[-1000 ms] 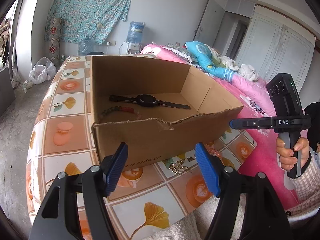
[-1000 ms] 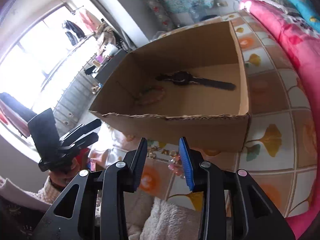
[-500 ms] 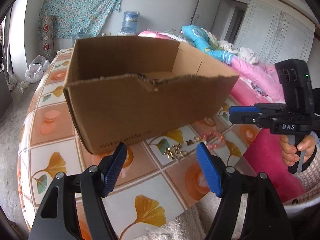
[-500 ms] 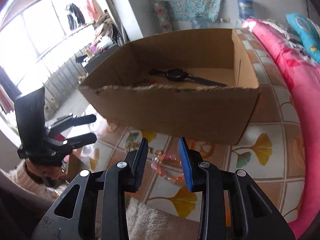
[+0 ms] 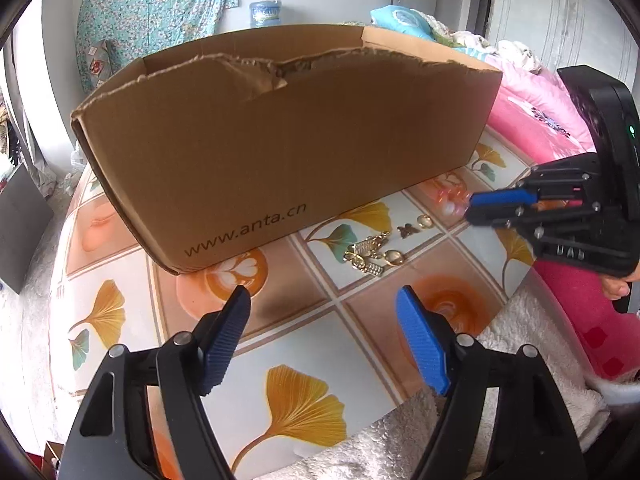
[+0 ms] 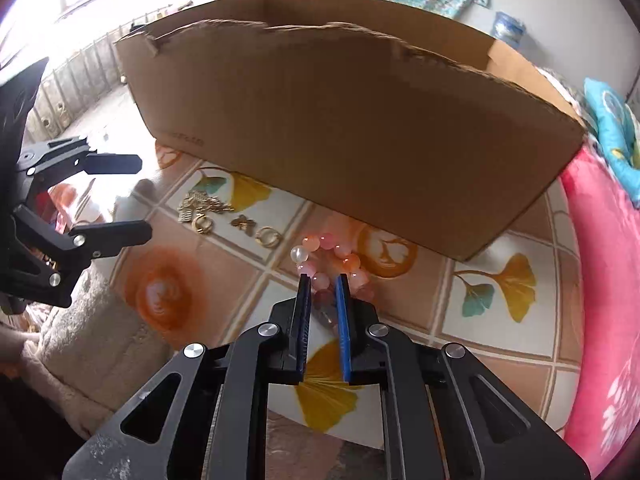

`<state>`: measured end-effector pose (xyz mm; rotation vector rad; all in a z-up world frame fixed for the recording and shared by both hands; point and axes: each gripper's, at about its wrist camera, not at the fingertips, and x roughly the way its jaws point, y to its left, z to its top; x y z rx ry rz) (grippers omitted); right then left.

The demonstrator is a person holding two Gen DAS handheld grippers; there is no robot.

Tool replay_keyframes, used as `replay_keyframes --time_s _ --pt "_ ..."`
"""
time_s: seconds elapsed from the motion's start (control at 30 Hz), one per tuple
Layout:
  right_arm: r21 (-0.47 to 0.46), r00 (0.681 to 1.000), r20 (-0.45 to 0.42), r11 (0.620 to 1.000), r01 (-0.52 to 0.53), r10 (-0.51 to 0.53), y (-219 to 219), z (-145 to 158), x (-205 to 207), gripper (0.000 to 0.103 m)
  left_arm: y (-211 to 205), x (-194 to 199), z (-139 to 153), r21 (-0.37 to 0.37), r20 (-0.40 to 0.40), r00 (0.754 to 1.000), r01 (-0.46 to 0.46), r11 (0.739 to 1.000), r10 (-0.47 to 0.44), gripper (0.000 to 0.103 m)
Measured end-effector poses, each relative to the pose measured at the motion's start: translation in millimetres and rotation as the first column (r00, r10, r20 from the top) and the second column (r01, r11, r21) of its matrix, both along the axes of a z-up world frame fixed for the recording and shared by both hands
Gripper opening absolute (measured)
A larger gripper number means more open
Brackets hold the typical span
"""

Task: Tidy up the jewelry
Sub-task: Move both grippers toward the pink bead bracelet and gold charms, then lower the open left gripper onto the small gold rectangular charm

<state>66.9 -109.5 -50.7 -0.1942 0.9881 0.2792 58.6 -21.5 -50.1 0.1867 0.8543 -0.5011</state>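
**Item: pink bead bracelet, pick-up under way**

The right gripper (image 6: 323, 280) is closing its blue-padded jaws to a narrow gap around the pink and orange glass-bead bracelet (image 6: 332, 254), which is lying on the tiled tabletop with ginkgo-leaf print (image 6: 496, 312) just in front of the open brown cardboard box (image 6: 340, 120). One near bead is sitting between the pads; whether they are already pressing on it cannot be told. The rest of the loop is lying beyond the tips, towards the box wall.

Handling note: the beads are round and likely slippery, so the jaws should be squeezing across the strand, low to the table, before lifting.

The left gripper (image 5: 324, 304) is opening wide, holding nothing, and hanging over the bare tabletop. The small gold earrings and charms (image 5: 374, 254) are lying beyond its tips, apart from the bracelet.
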Motion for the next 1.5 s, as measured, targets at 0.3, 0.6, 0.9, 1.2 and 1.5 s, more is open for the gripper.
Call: replay_keyframes --time_s 0.3,0.6,0.9,1.2,1.5 --pt "0.171 0.995 0.101 0.985 0.005 -0.023 -7 32 -28 0.029 4 3 -5 0.005 -0.007 0.999 -0.044 0.999 0.044 0.081" --pt "0.178 0.997 0.046 0.982 0.058 -0.067 13 14 -62 0.032 0 -1 -10 0.061 0.008 0.998 -0.061 0.996 0.061 0.097" --pt "0.072 0.979 0.106 0.983 0.167 -0.174 34 -2 -70 0.053 2 -8 -13 0.043 0.030 0.994 -0.103 0.994 0.102 0.098" --pt "0.047 0.961 0.129 0.969 0.241 -0.245 28 -7 -69 0.074 1 -7 -13 0.055 0.011 0.993 -0.116 0.992 0.115 0.098" --pt "0.047 0.966 0.098 0.970 0.237 -0.241 26 -11 -66 0.095 0 -5 -12 0.066 -0.005 0.993 -0.121 0.990 0.122 0.098"
